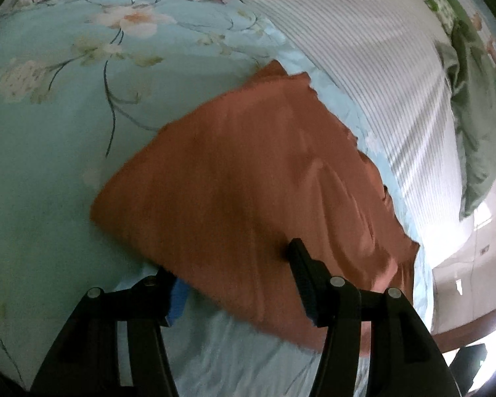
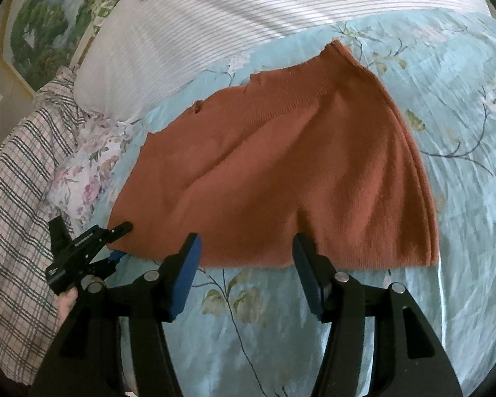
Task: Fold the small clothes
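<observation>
My left gripper [image 1: 234, 264] has its jaws spread wide around the near edge of the rust-orange knitted garment [image 1: 248, 178]: one finger lies on top of the cloth, while the other, blue-padded finger sits under the lifted hem. The jaws are apart, with cloth between them, not pinched. From the right wrist view I see that same left gripper [image 2: 120, 241] at the garment's [image 2: 281, 172] left corner, one finger above the edge and one below.

My right gripper [image 2: 246, 248] also stands wide, holding nothing, its fingertips at the near hem of the garment, above the bedsheet.

The garment lies folded and mostly flat on the pale blue floral bedsheet [image 2: 463, 132], its ribbed band towards the far side. Behind it sits a white striped pillow [image 2: 215, 26], and to the left a plaid cloth [image 2: 20, 198] and a floral-print fabric [image 2: 89, 172]. In the left wrist view a green cloth [image 1: 473, 115] drapes at the far right beyond the pillow [image 1: 363, 49].
</observation>
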Motion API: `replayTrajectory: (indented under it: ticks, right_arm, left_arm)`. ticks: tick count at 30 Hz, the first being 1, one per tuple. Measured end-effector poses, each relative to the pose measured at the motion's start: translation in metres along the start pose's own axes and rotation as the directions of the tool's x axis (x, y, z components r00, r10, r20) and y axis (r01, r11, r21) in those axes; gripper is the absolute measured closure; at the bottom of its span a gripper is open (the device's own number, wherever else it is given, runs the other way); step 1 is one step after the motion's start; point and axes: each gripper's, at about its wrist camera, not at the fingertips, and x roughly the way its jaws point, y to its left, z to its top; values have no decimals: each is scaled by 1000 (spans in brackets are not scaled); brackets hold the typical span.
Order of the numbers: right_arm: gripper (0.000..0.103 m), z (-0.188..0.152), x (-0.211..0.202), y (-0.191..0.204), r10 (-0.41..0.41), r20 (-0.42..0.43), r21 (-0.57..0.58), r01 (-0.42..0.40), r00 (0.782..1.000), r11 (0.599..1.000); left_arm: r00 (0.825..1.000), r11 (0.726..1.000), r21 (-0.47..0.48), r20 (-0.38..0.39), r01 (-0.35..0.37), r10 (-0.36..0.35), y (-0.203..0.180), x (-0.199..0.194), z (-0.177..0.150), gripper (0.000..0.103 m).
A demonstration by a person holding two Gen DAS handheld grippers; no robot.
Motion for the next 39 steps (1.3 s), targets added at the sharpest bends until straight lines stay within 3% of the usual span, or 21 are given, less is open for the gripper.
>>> replayTrajectory:
  ticks: [2,5,10,15,18,22,26,28,30,31,33,36,37,39]
  right_arm:
    - [44,1,-1,0,1,4,6,-1,1000,1000]
    - [44,3,0,-1,2,5,4,-2,1000,1000]
    - [44,16,4,-4,12,-3,1,-12,1000,1000]
    - [44,35,10,-7,57,-11,-4,-57,998,998]
    - [44,48,17,-12,109,-26,18,-109,994,994]
    - [44,69,38,-23,221,-84,92,-213,972,973]
    - [43,90,64,-20,326,-156,129,-308,933,943]
    - [31,101,84,-13,410,-200,156,-385,890,910]
    - [20,107,100,-7,436,-221,165,-407,872,898]
    - [20,111,111,-3,446,-238,171,-415,863,894]
    - [20,114,136,6,452,-288,185,-414,844,891]
    - [20,118,169,19,410,-341,175,-371,846,912]
    - [20,121,181,26,413,-353,174,-375,839,911]
    - [20,127,194,38,432,-356,159,-401,829,902]
  left_arm:
    - [1000,1000,-18,11,1,-1,1,3,7,47]
    - [1000,1000,-25,31,4,-3,3,4,15,56]
    - [999,1000,-22,48,21,-20,5,4,23,90]
    - [991,987,160,135,-21,-1,-39,-18,15,95]
    - [987,952,306,160,-28,-22,-84,-27,3,96]
    - [986,851,521,163,-70,-18,-147,-22,-33,96]
    - [982,700,695,183,-162,46,-188,5,-83,96]
    - [982,648,741,180,-177,61,-194,16,-100,96]
    - [979,599,777,186,-195,77,-195,22,-114,96]
    - [976,572,793,197,-212,89,-197,26,-121,97]
    - [972,545,806,214,-231,96,-197,30,-127,97]
    - [964,511,819,246,-260,98,-198,29,-131,97]
    - [959,490,826,263,-278,101,-199,30,-133,97]
    - [946,421,848,305,-322,109,-198,29,-143,97]
